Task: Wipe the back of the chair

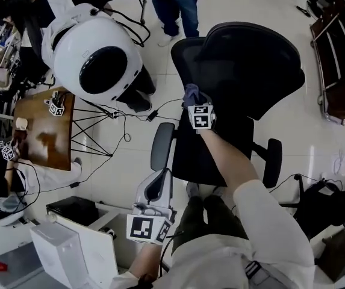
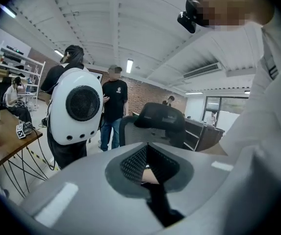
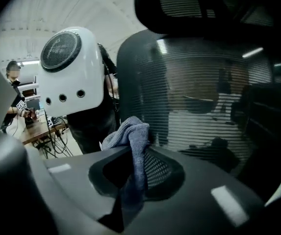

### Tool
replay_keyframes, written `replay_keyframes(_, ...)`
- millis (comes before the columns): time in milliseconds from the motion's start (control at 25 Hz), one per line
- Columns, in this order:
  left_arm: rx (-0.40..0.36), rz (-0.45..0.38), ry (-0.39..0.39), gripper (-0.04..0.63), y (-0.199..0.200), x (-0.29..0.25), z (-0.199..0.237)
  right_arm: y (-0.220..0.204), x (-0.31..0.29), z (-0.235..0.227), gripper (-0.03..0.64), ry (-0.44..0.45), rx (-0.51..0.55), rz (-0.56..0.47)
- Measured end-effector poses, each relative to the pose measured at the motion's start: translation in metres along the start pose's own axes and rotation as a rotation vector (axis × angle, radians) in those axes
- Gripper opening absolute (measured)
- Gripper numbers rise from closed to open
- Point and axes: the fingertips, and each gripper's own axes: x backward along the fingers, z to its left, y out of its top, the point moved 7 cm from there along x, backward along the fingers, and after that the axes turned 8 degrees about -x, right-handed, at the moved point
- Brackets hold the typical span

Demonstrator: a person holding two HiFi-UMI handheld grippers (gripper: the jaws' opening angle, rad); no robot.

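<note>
Right gripper (image 3: 139, 161): fingers clamp a blue-grey cloth (image 3: 128, 133), held up to the office chair's mesh backrest (image 3: 204, 82) for wiping. Left gripper (image 2: 147, 152): fingers closed, empty, parked low near.

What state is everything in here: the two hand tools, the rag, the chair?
chair: upright, nobody seated.
left gripper: jaws shut, nothing between them.
right gripper: jaws shut on the cloth.
cloth: bunched, pinched in the jaws, held up at the chair.
</note>
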Motion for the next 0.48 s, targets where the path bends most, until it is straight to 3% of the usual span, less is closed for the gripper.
replay_keyframes(80,0.006,0.000,-0.022,0.066,0.001,-0.005,0.004,-0.002,0.019,-0.039,0.046,-0.068,-0.024,-0.007)
replay_keyframes(280,0.004,-0.033,-0.163,0.066,0.008,-0.039,-0.012,-0.032,0.097,-0.173,0.046,-0.312,-0.091,-0.007)
replay_keyframes(400,-0.008,-0.037,-0.259,0.066,0.011,-0.067,-0.040,-0.043,0.144,-0.247,0.046,-0.444,-0.158,-0.016)
replay_keyframes(480,-0.015,-0.025,-0.313,0.067,0.006,-0.084,-0.071,-0.049,0.171,-0.290,0.044,-0.485,-0.196,-0.025)
